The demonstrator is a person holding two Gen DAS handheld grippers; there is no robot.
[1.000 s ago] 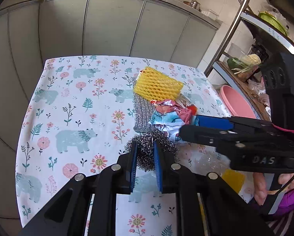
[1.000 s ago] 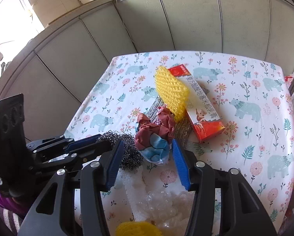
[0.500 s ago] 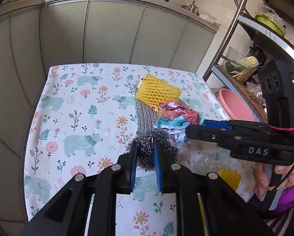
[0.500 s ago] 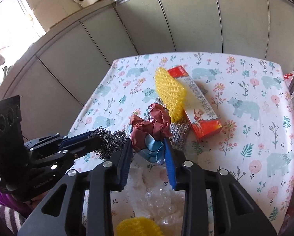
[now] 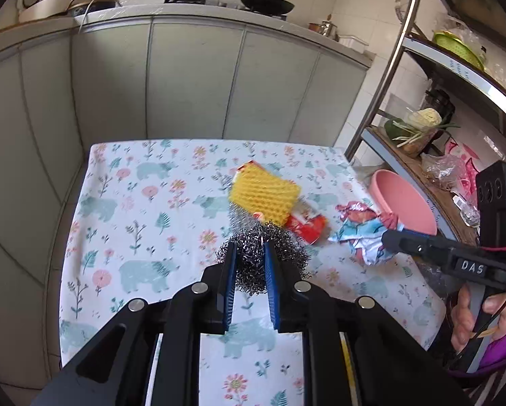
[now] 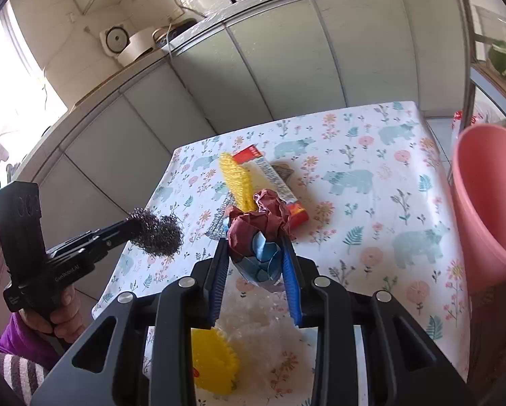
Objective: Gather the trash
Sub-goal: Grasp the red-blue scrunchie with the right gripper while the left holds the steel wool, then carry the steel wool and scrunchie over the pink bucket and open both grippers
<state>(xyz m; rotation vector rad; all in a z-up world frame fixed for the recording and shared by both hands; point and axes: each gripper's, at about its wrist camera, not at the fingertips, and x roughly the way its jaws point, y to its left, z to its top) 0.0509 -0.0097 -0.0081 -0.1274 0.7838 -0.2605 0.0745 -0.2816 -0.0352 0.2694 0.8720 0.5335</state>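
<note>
Left gripper (image 5: 249,264) jaws pinch a steel wool ball (image 5: 263,257), held above the worktop (image 5: 144,223). Right gripper (image 6: 254,257) jaws clamp a crumpled wrapper (image 6: 259,237), red and blue, also lifted off the cloth. Nearest on the worktop, a yellow foam piece (image 6: 212,362) beside clear plastic wrap (image 6: 253,321). Farther out, yellow foam netting (image 5: 265,196) lies over a red box (image 6: 273,179) and a metal mesh scrap (image 5: 239,215). Pink bin (image 6: 489,196) stands just off the right edge.

Daylight is pouring through a window (image 6: 2,77) at the left, washing grey cabinet doors (image 5: 192,81) beneath a counter carrying two woks (image 5: 266,1).
</note>
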